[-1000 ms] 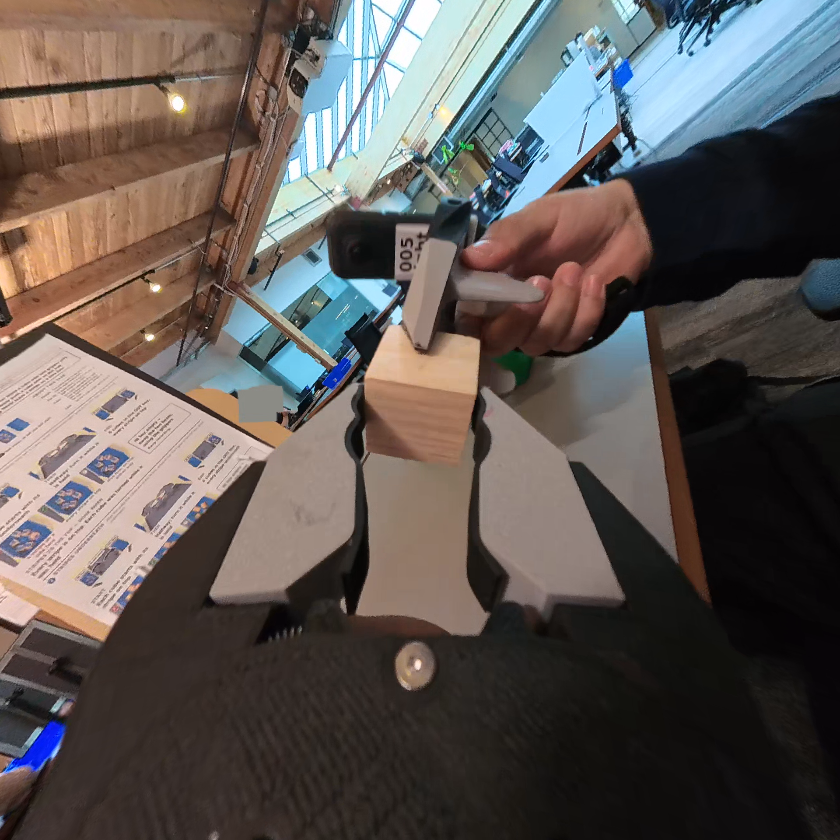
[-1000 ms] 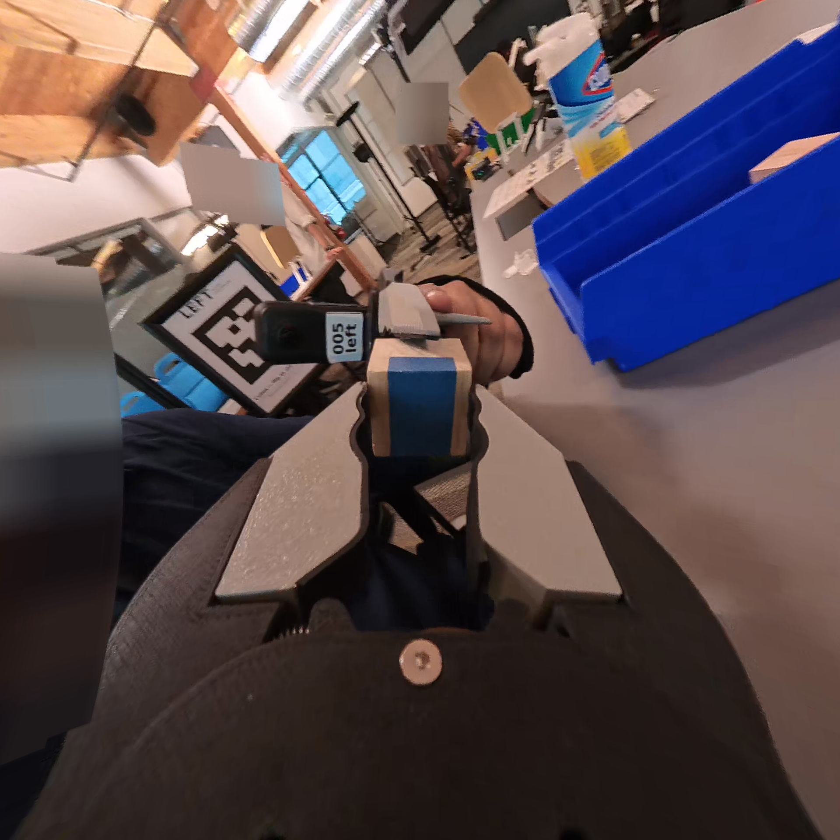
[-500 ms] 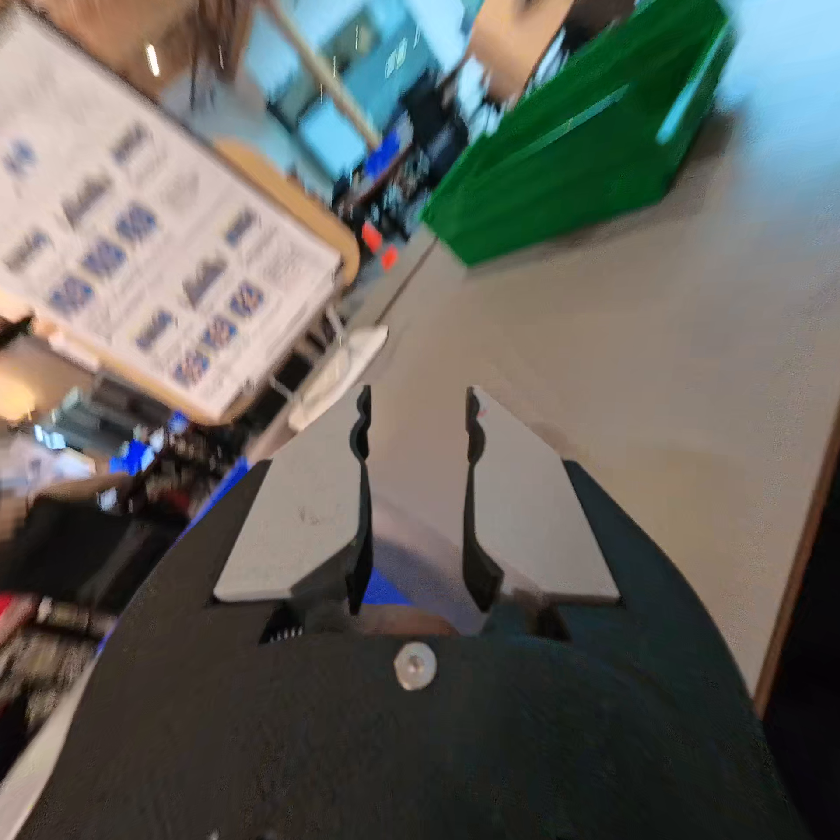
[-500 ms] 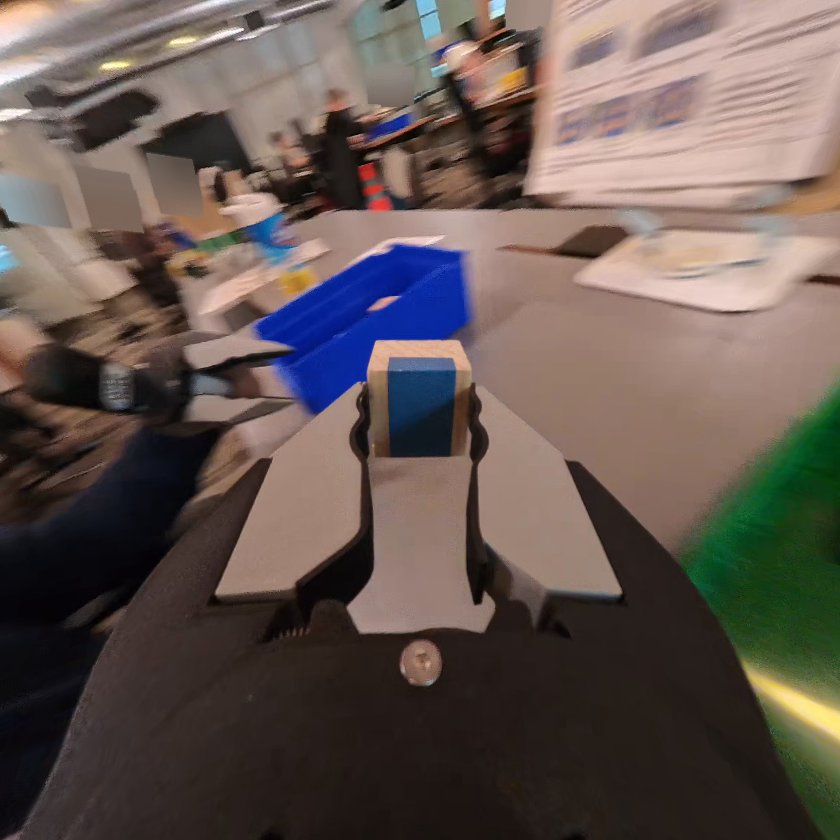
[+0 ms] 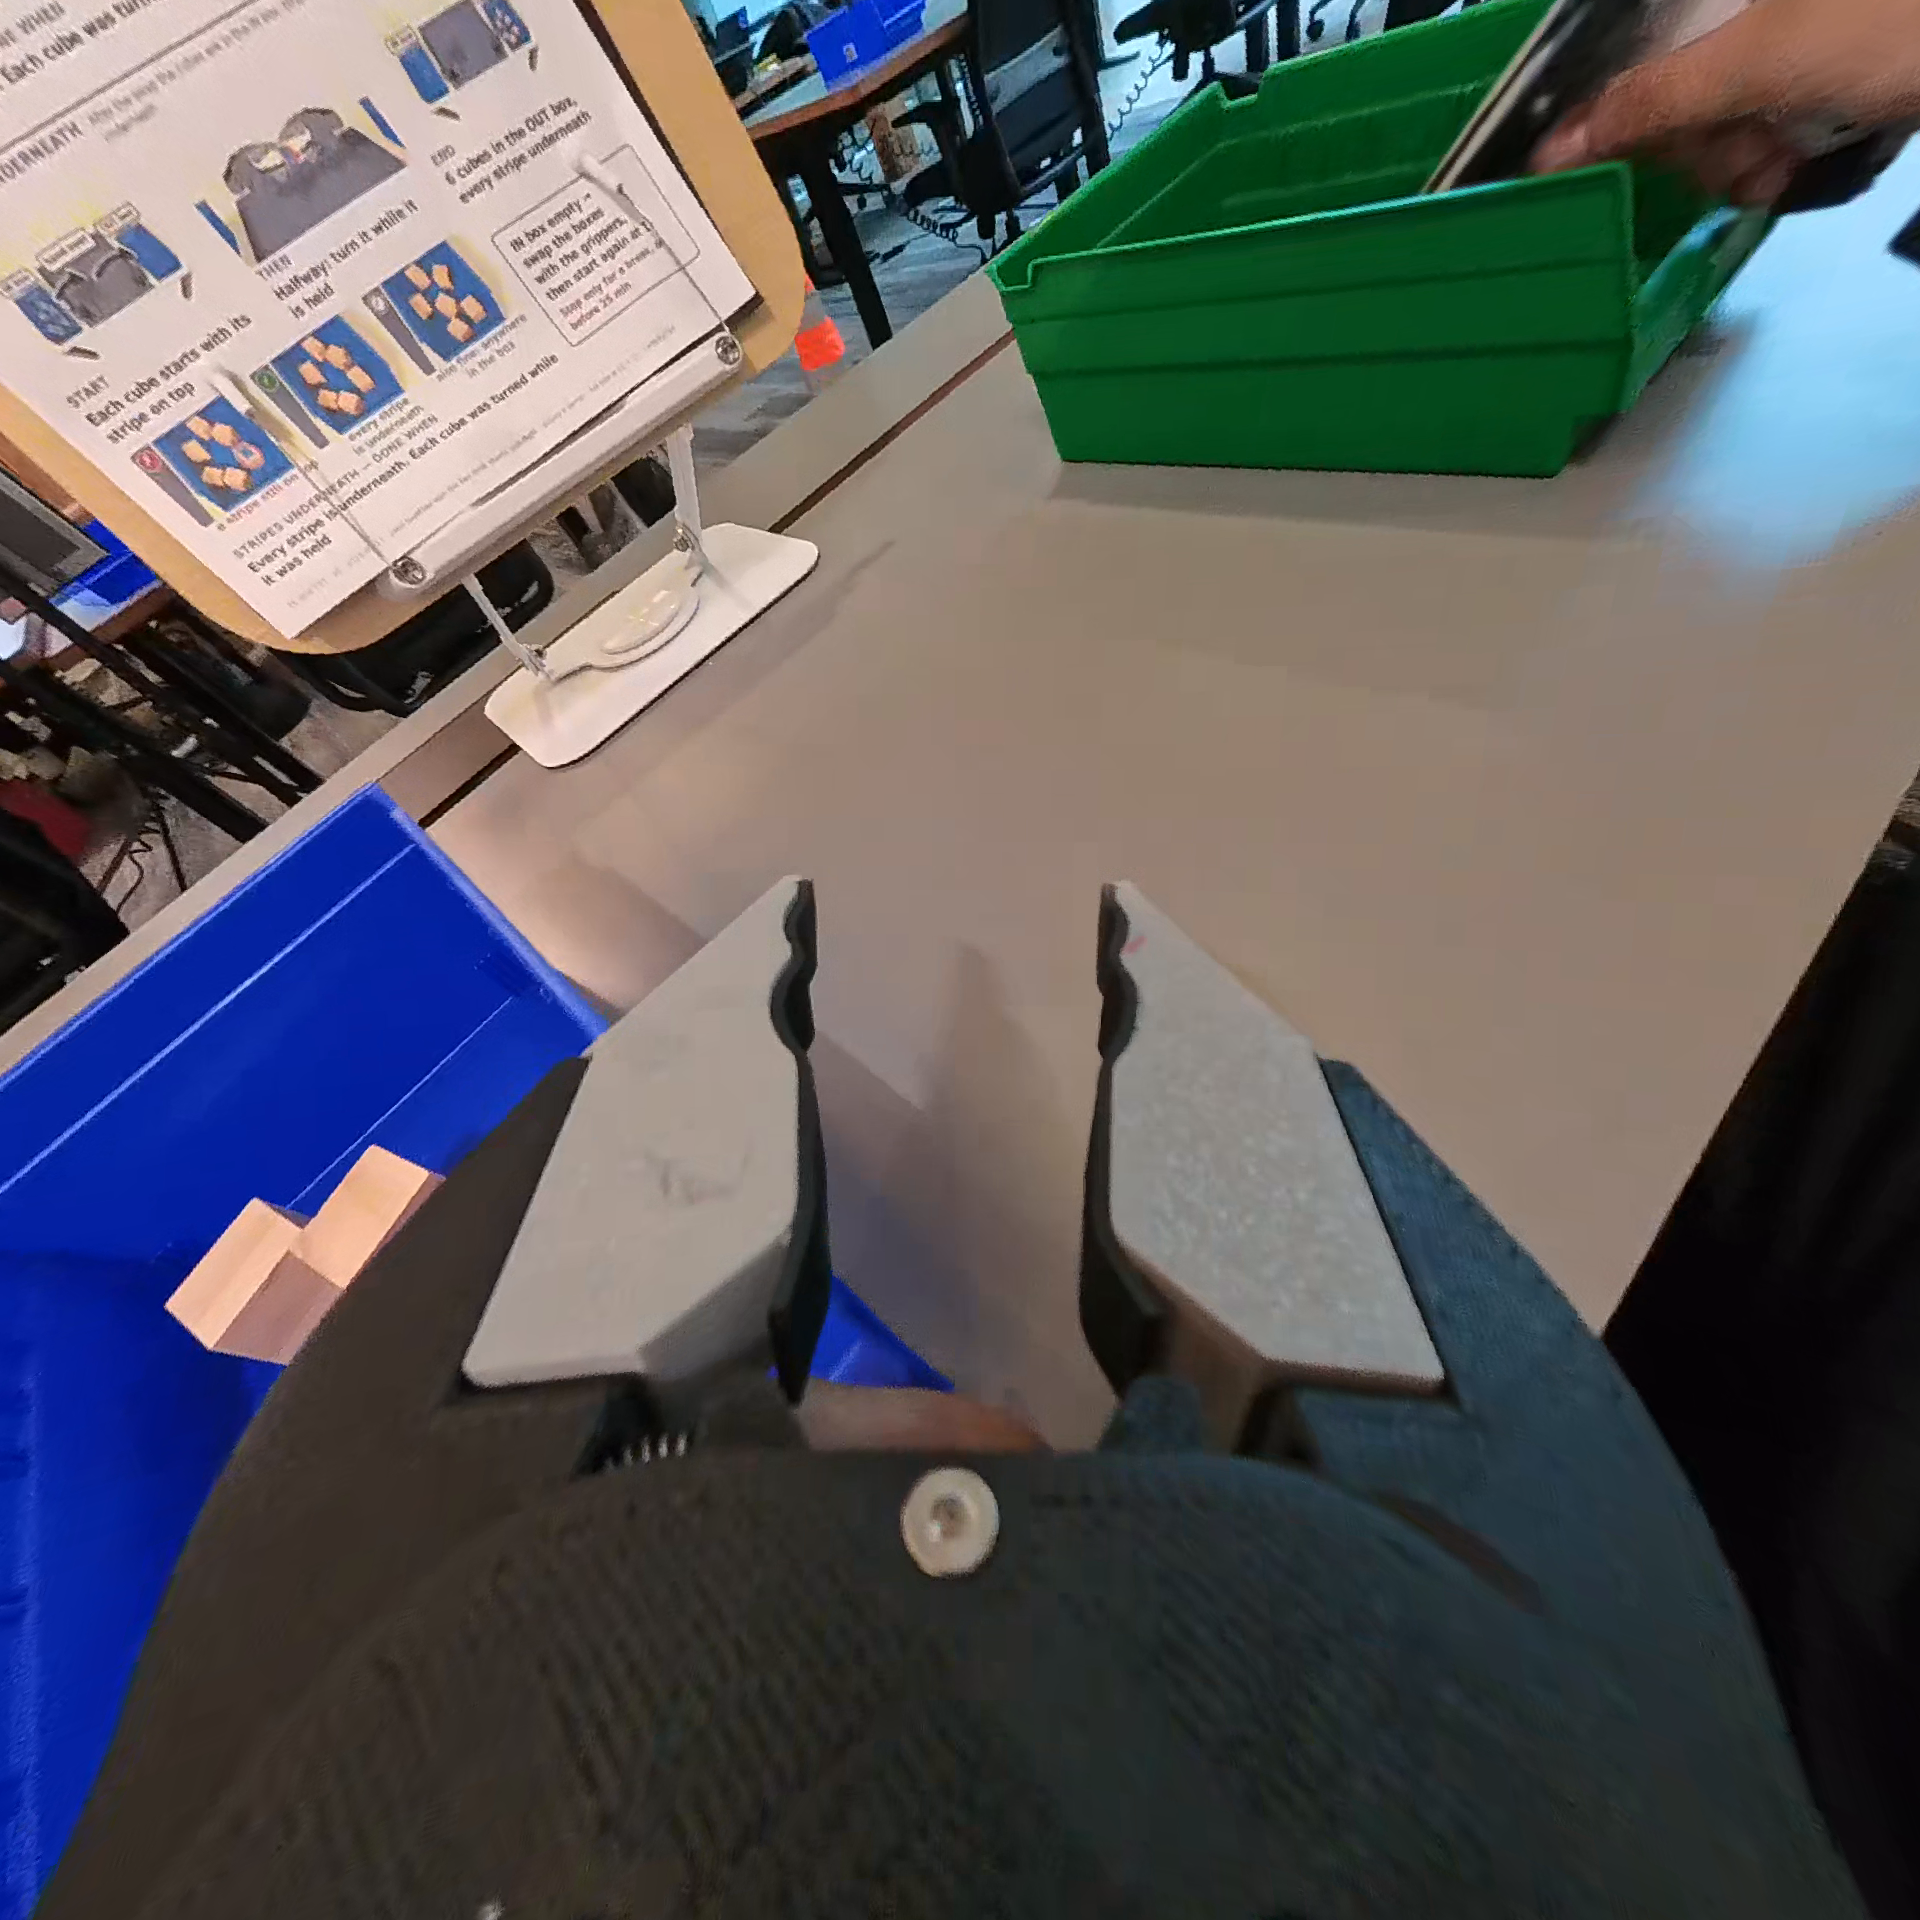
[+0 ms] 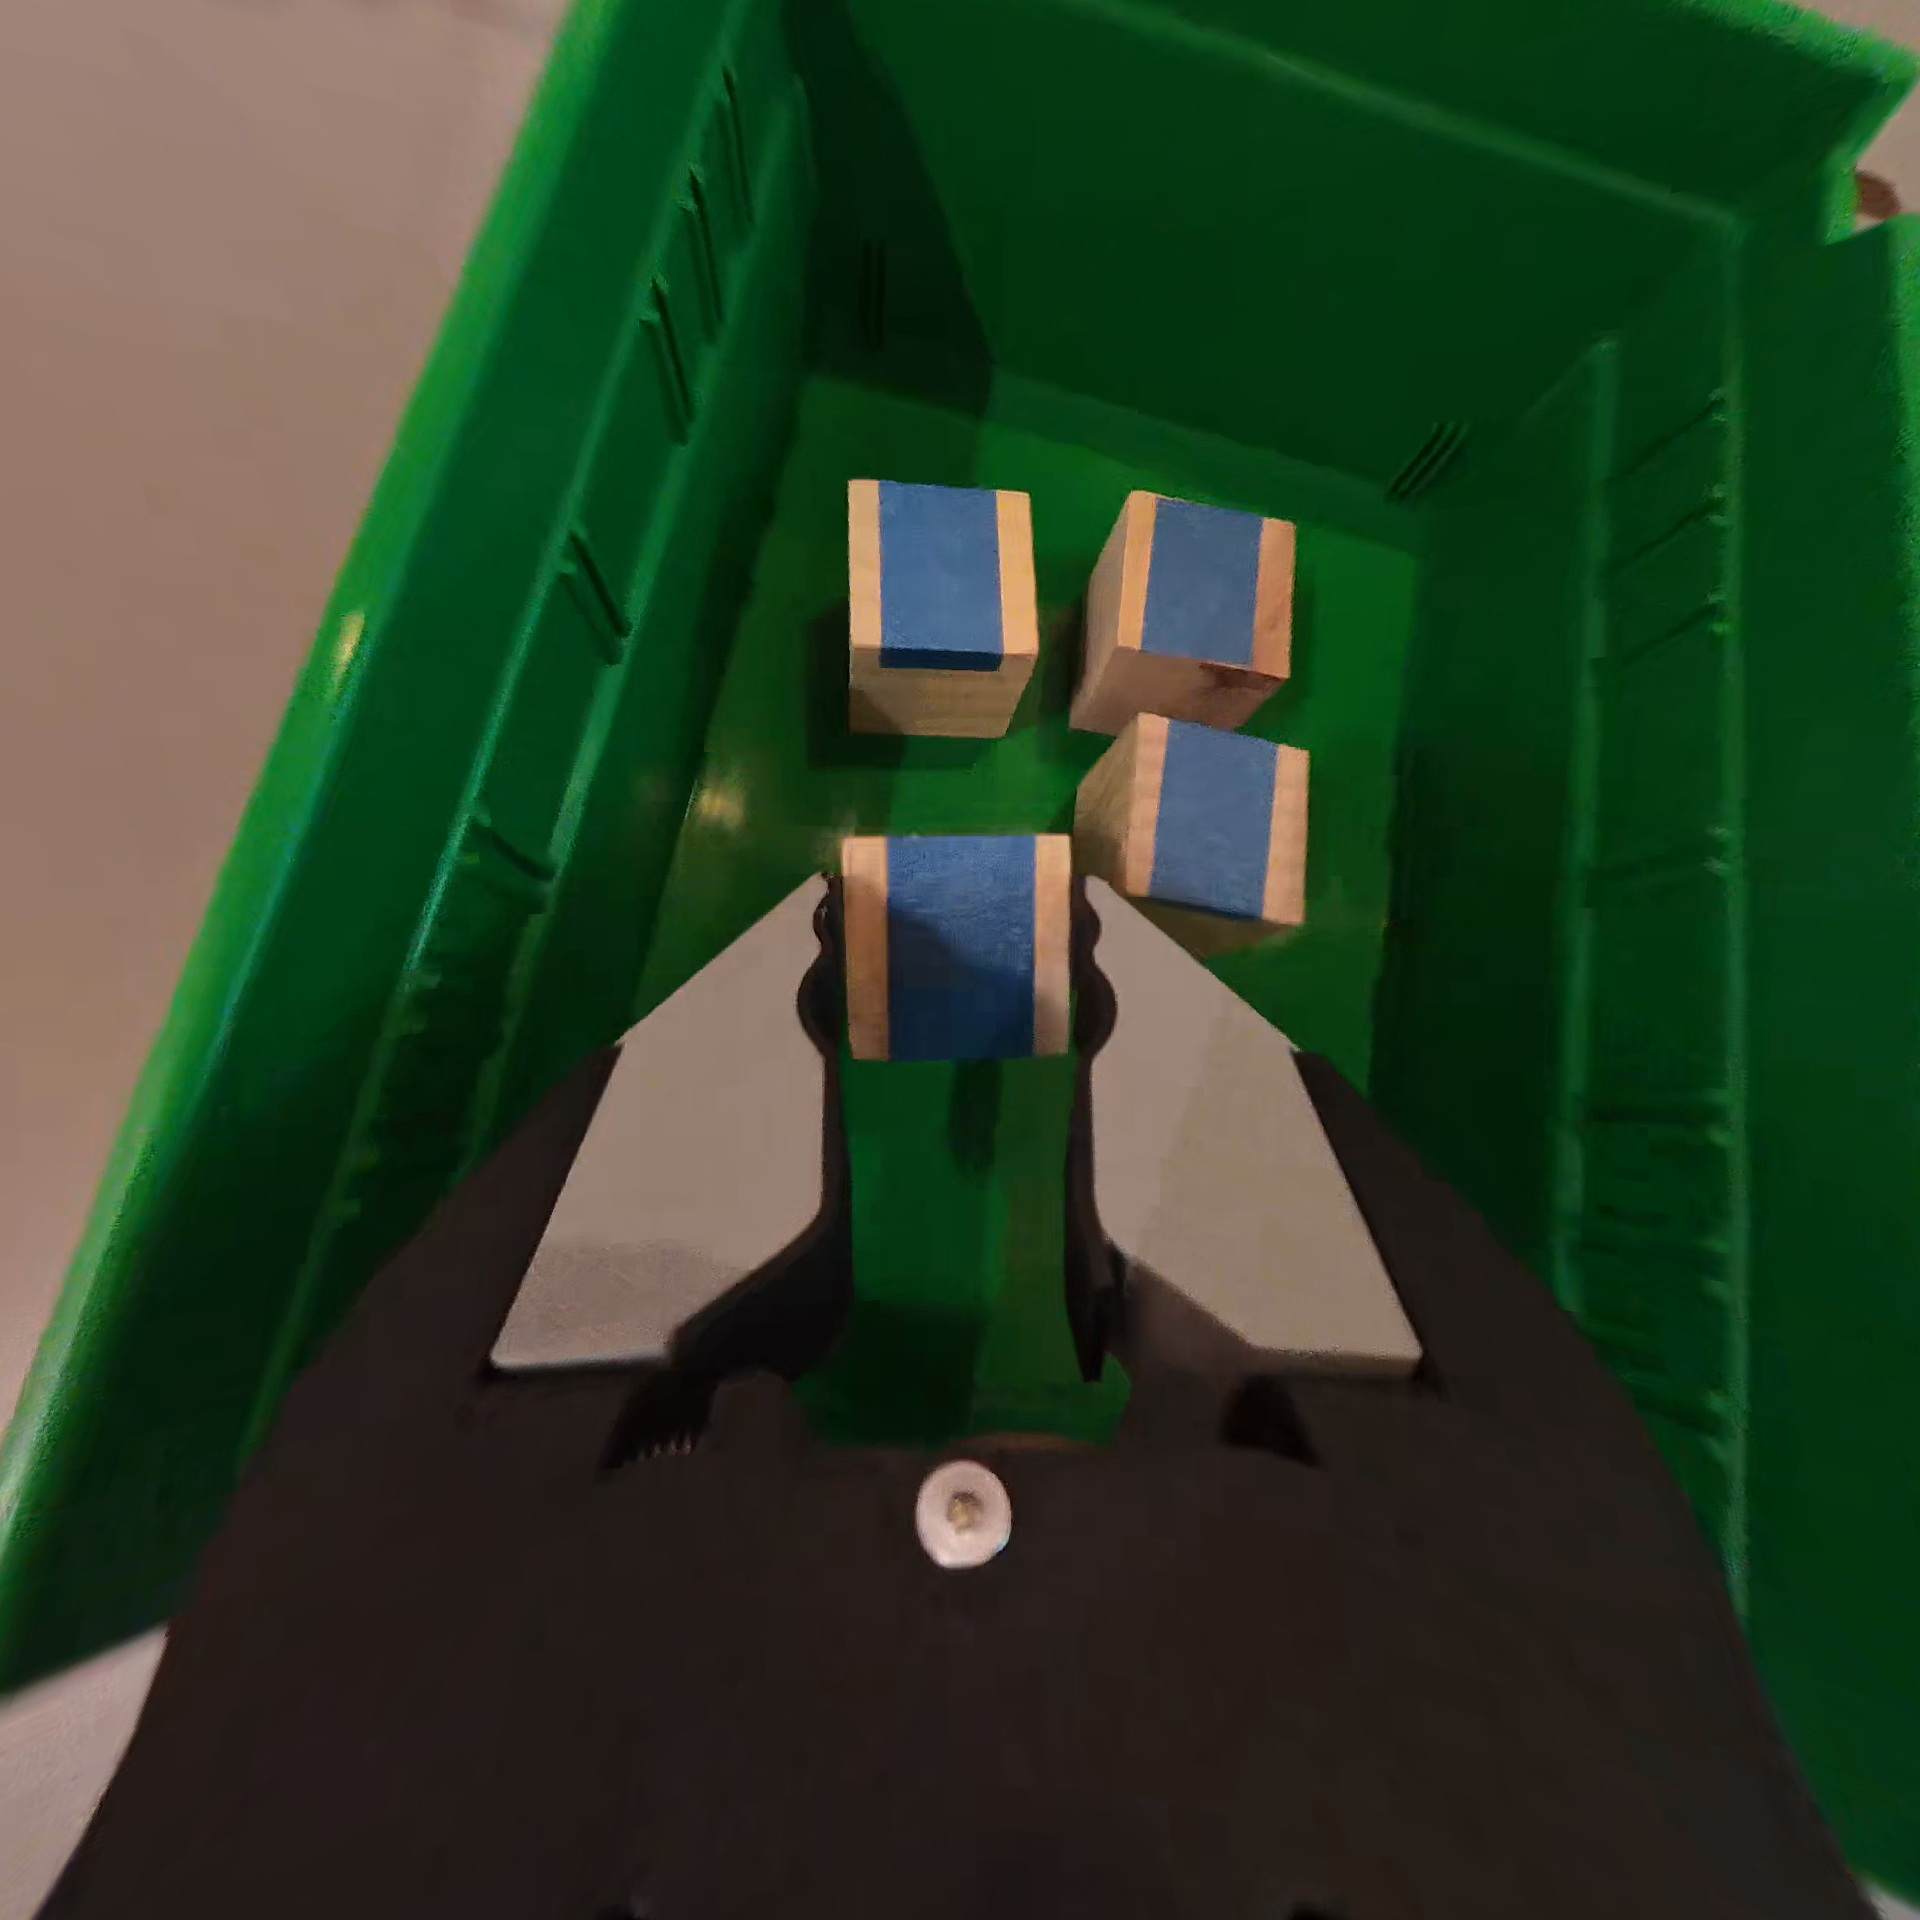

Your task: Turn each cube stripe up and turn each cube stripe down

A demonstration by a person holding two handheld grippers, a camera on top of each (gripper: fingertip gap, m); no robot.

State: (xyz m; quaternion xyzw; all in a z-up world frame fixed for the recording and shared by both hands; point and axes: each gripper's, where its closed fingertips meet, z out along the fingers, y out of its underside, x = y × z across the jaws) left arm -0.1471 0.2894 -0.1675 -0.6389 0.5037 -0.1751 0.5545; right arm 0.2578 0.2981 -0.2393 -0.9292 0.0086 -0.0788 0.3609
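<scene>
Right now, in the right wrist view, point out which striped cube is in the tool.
The nearest cube, clamped between the right tool's fingers above the green bin. The other three rest free on the bin floor beyond it.

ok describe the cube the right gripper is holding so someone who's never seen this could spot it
Look inside the green bin. Four wooden cubes with blue stripes show there; three rest on its floor. The held cube is the nearest one, clamped between the grey fingers of the right gripper.
</scene>
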